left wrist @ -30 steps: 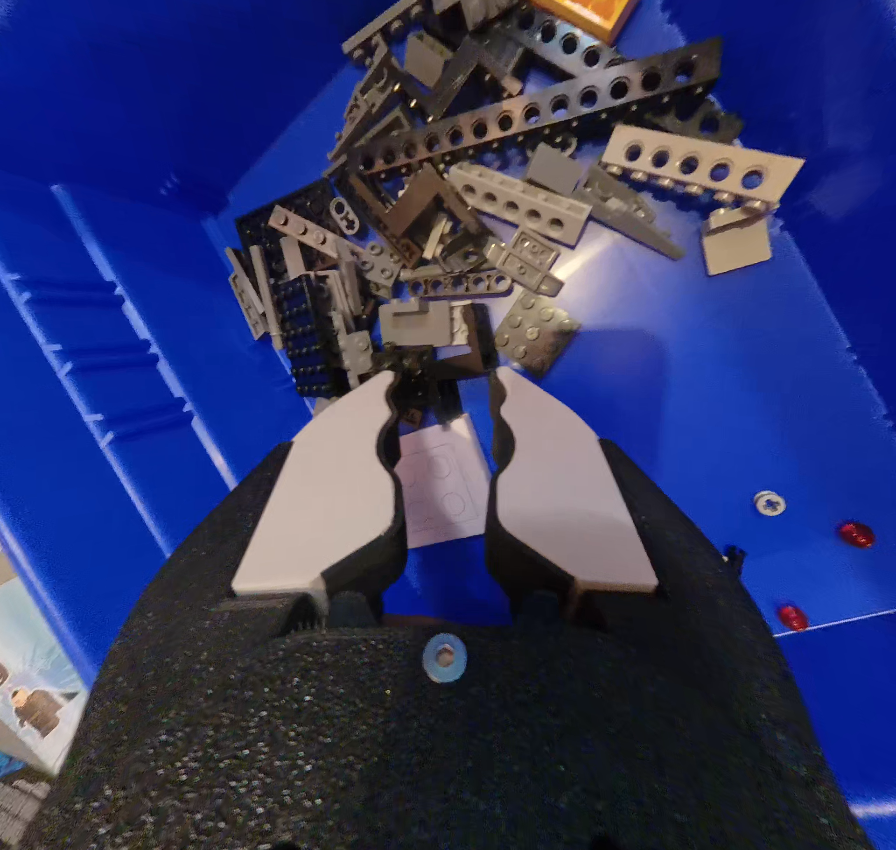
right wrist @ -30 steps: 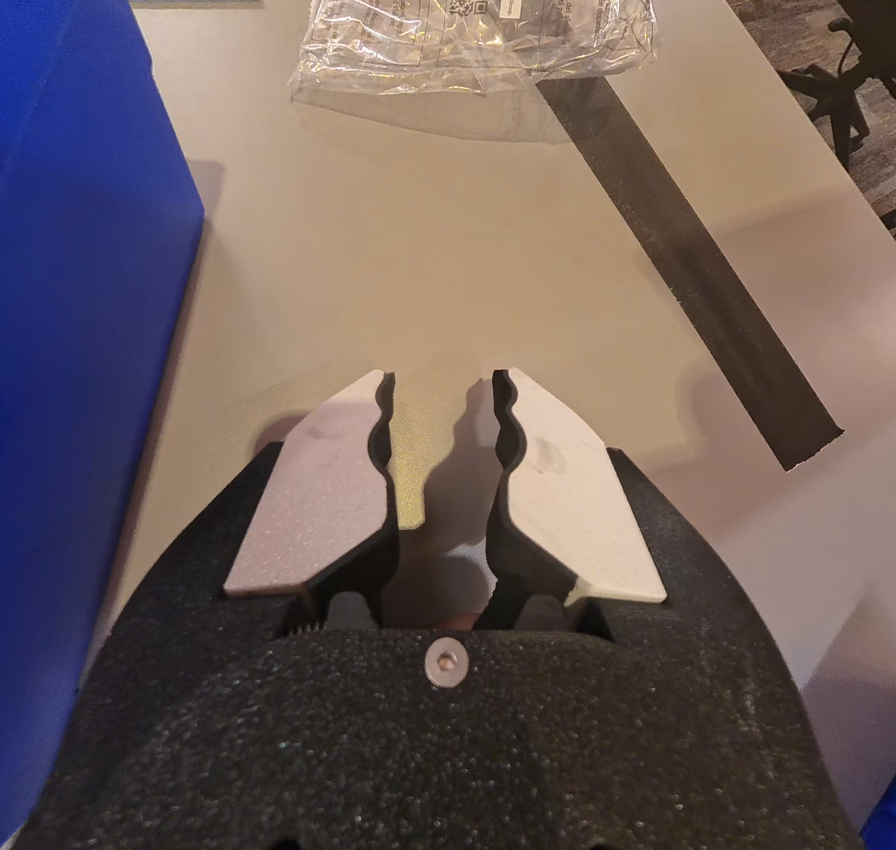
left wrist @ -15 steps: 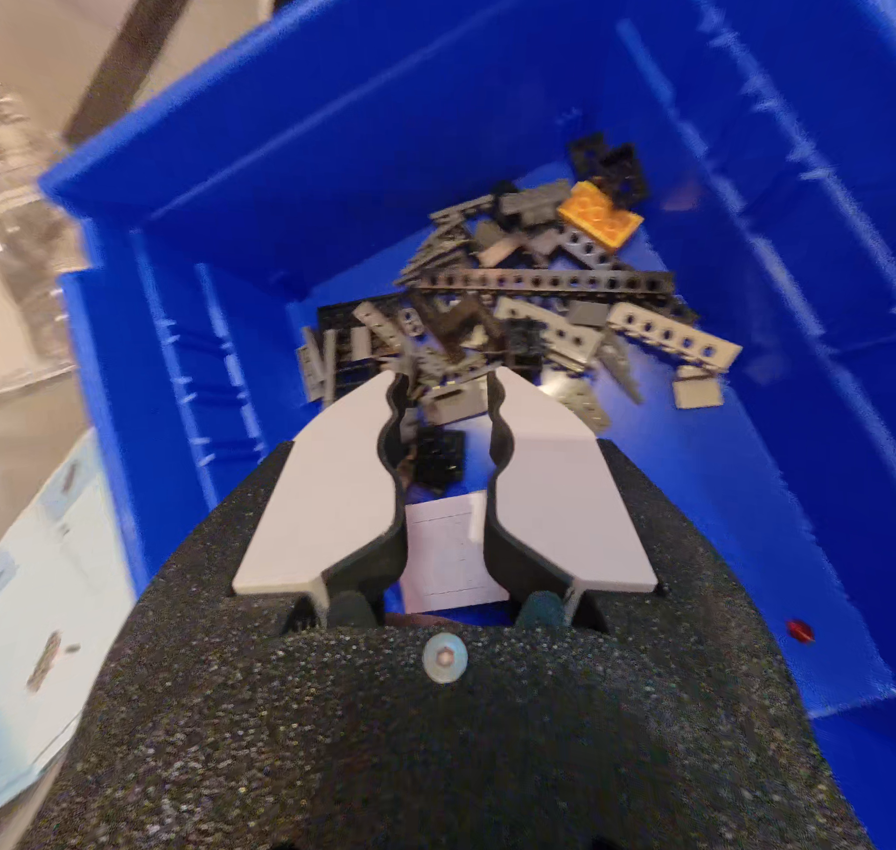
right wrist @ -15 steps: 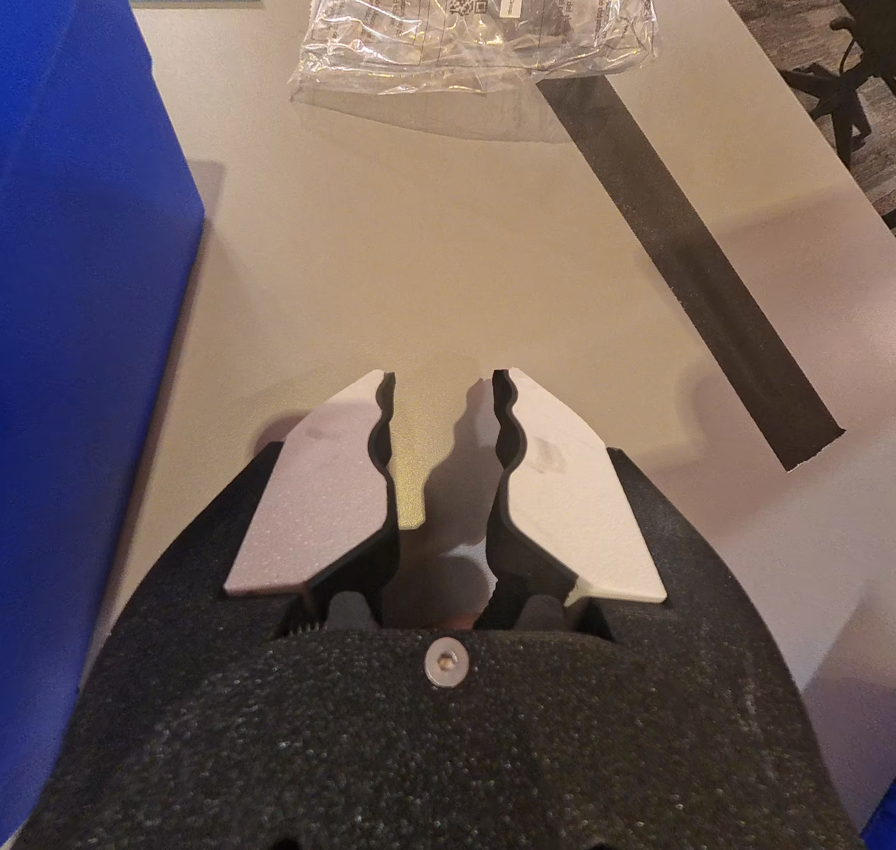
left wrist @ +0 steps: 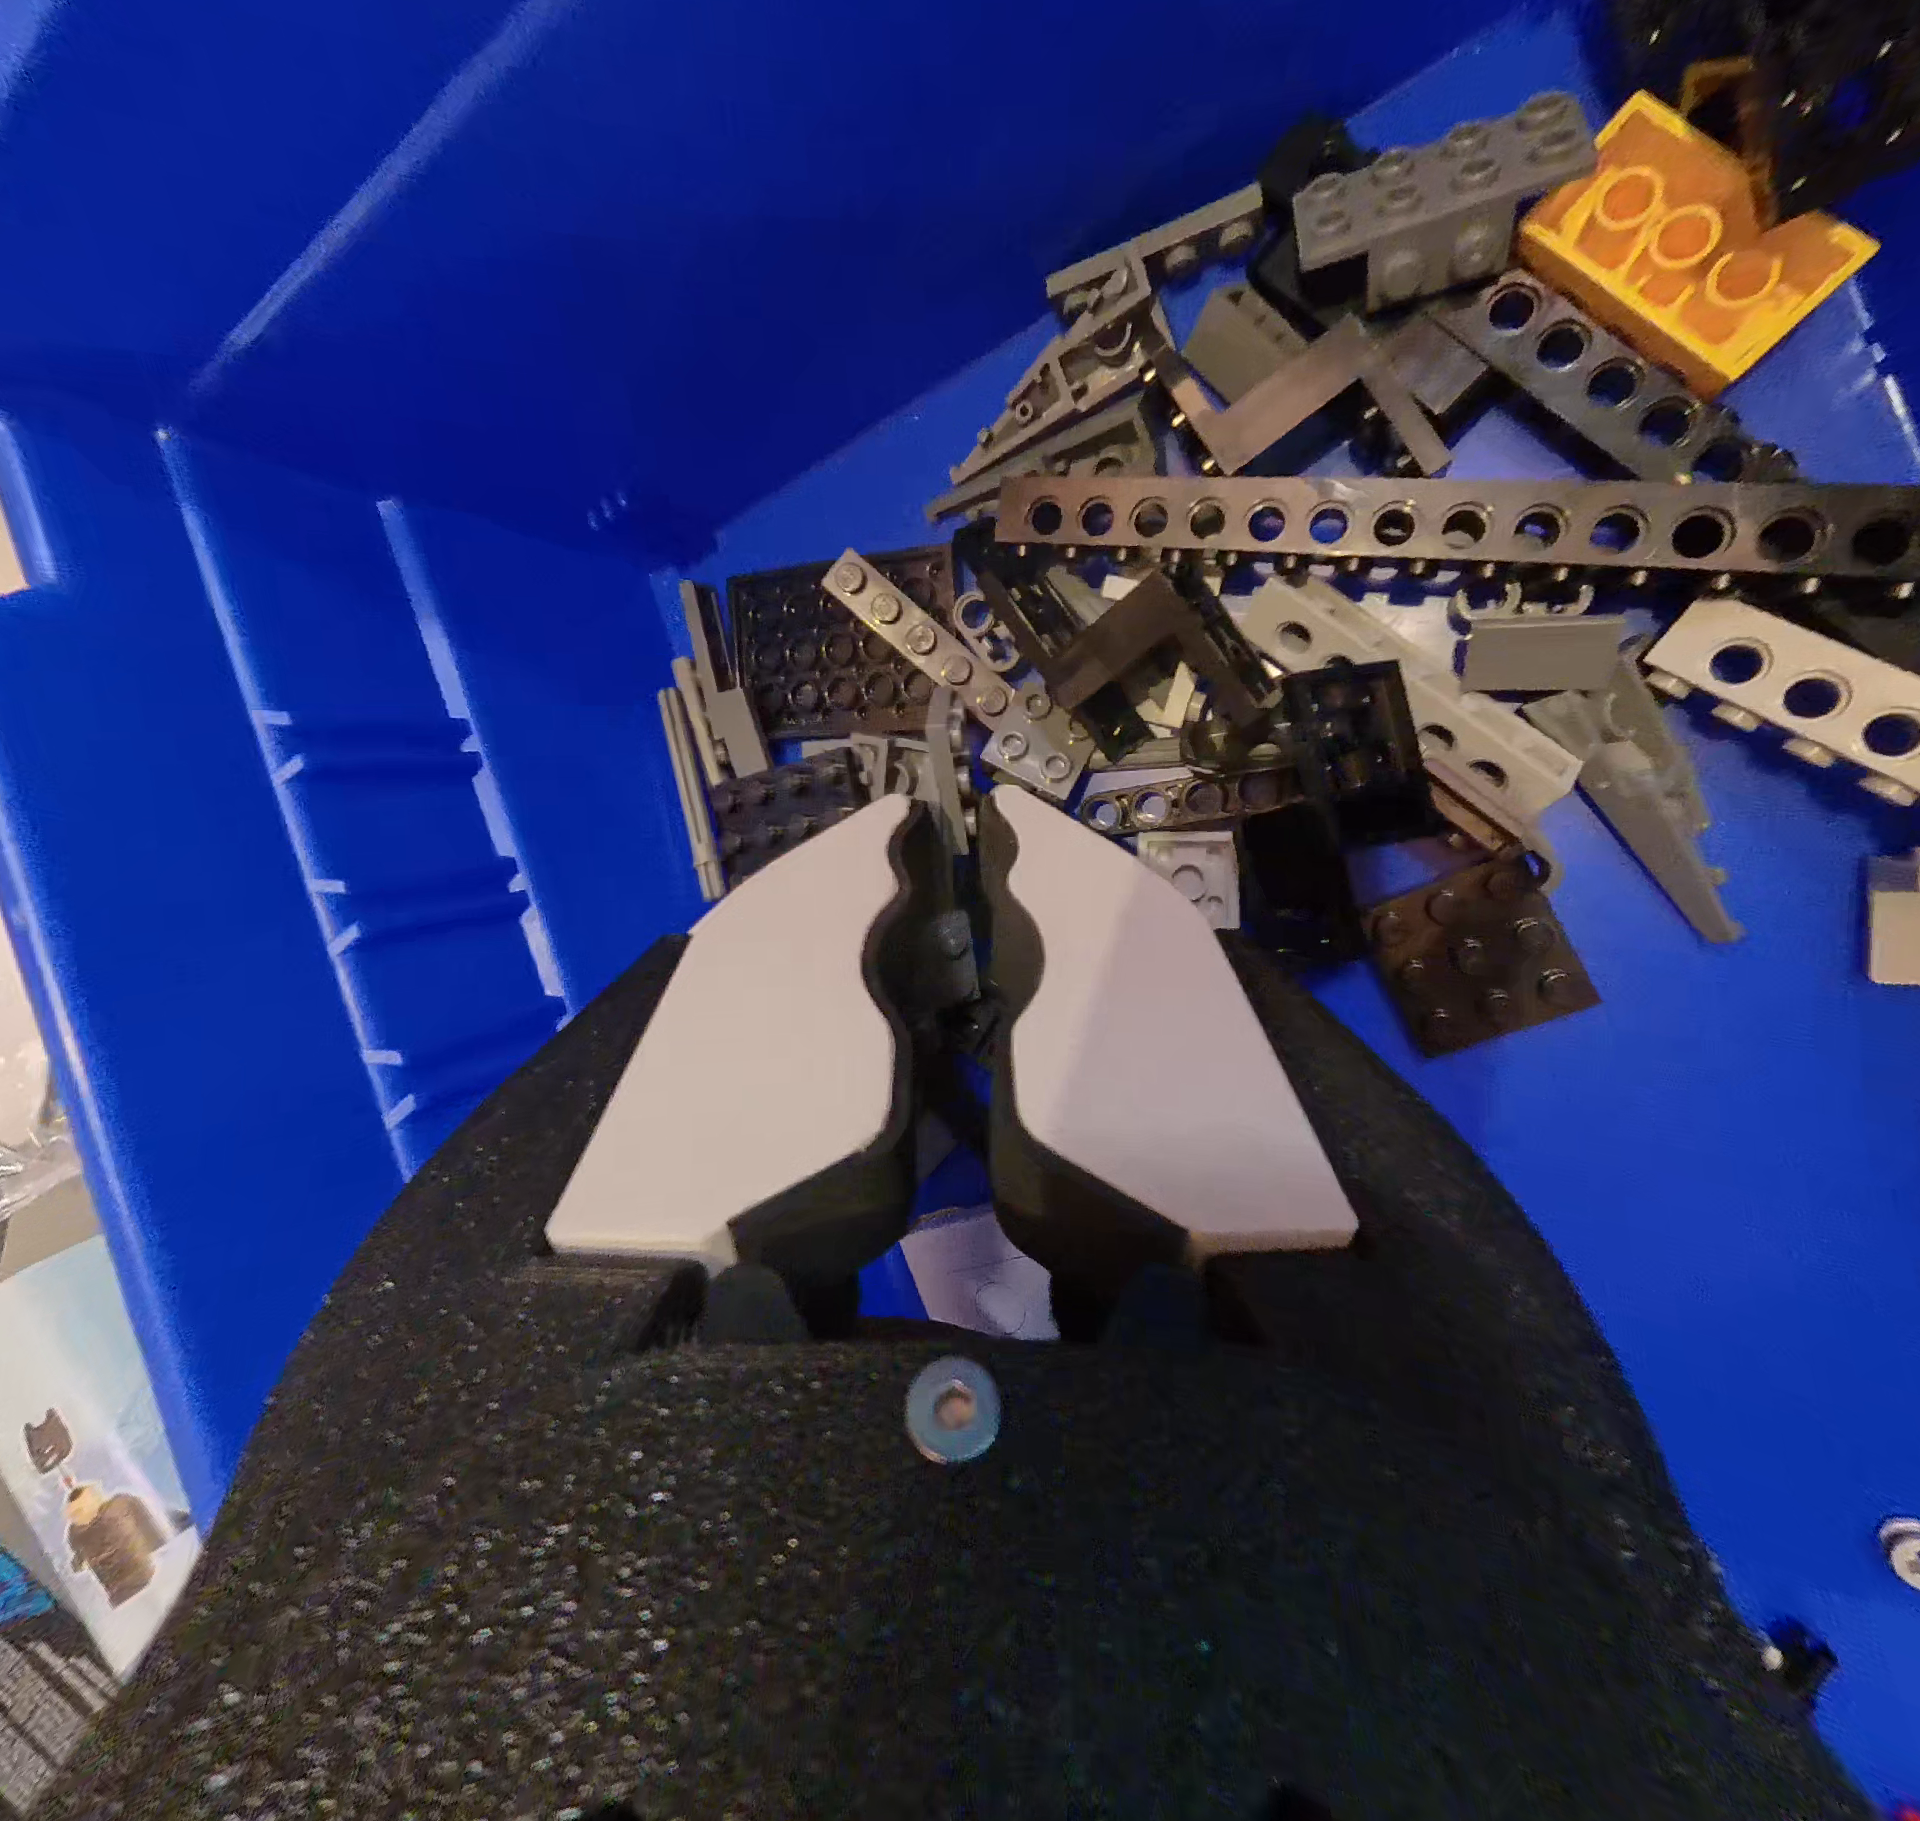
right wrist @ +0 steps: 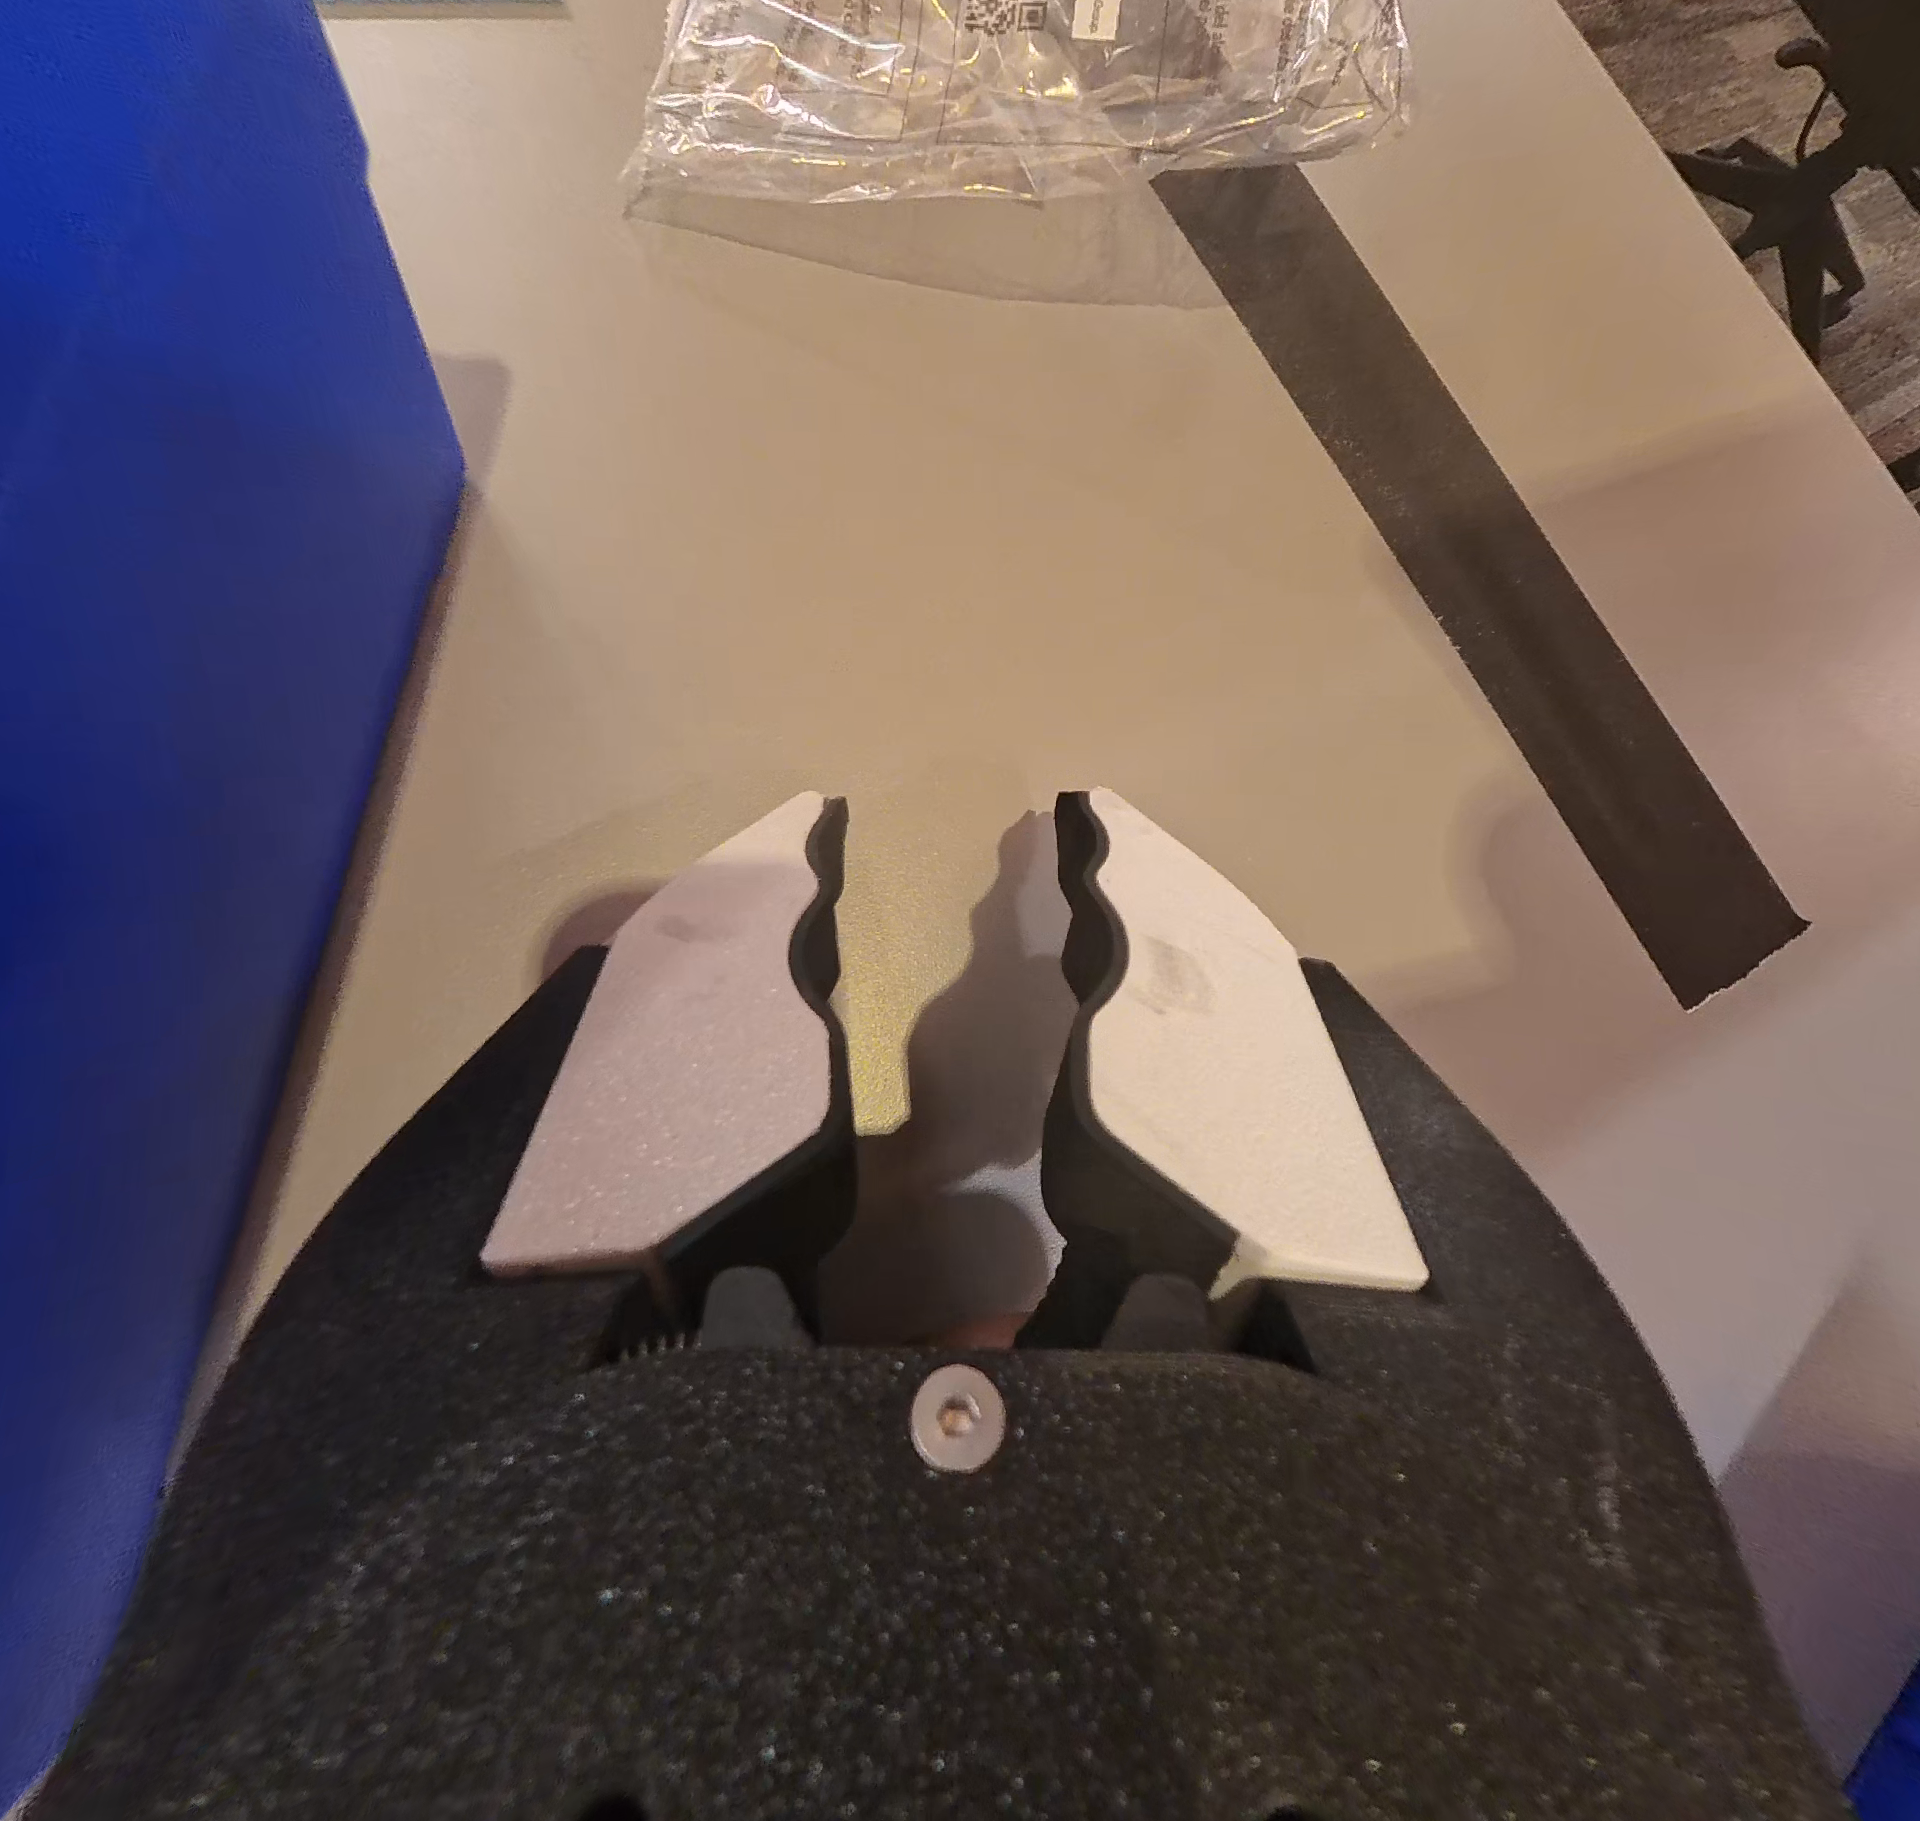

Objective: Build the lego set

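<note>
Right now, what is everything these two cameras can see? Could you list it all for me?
Blue bin: one, blue, around the left gripper; its outer wall stands left of the right gripper.
Building bricks and plates: a heap, too many to count, grey and black, on the bin floor.
Long black beam with holes: one, across the heap.
Orange brick: one, far end of the heap.
Thin grey plate: one, on edge between the left gripper's fingers.
Clear plastic bag: one, far end of the beige table.
Black strip: one, diagonal on the table.
Left gripper: closed on the thin grey plate.
Right gripper: open, empty, above the table.
</note>
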`<state>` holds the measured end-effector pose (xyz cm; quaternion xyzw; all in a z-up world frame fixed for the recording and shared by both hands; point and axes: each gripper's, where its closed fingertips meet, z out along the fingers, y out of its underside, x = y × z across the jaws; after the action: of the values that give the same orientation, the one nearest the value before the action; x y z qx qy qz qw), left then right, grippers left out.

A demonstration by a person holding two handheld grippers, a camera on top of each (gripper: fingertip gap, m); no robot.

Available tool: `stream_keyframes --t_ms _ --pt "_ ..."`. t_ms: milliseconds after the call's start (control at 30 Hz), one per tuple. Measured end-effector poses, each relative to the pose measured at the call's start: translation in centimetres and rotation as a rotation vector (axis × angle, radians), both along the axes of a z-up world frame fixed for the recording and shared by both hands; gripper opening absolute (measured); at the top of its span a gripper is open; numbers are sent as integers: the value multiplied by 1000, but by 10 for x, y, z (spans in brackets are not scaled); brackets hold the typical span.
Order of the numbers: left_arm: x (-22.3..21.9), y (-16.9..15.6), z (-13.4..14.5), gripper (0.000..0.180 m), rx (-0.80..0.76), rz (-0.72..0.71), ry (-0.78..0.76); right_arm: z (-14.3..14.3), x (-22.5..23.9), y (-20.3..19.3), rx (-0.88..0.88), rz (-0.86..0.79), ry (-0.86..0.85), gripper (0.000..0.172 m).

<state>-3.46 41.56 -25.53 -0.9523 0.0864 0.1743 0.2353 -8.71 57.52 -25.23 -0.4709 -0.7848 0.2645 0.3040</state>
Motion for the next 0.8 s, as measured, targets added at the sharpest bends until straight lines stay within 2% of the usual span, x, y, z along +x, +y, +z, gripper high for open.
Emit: stream_keyframes --t_ms 67,300,400,567,800 --pt "0 4 9 10 51 4 -11 0 0 0 1 0 1 40" --pt "-9 8 76 9 317 55 -28 0 0 0 3 0 2 40" --pt "-12 5 92 9 384 67 -49 0 0 0 1 -1 1 40" --pt "-9 4 76 10 326 54 -85 0 0 0 4 -1 4 40" --pt "2 -12 61 34 210 25 -61 0 0 0 0 0 0 40"
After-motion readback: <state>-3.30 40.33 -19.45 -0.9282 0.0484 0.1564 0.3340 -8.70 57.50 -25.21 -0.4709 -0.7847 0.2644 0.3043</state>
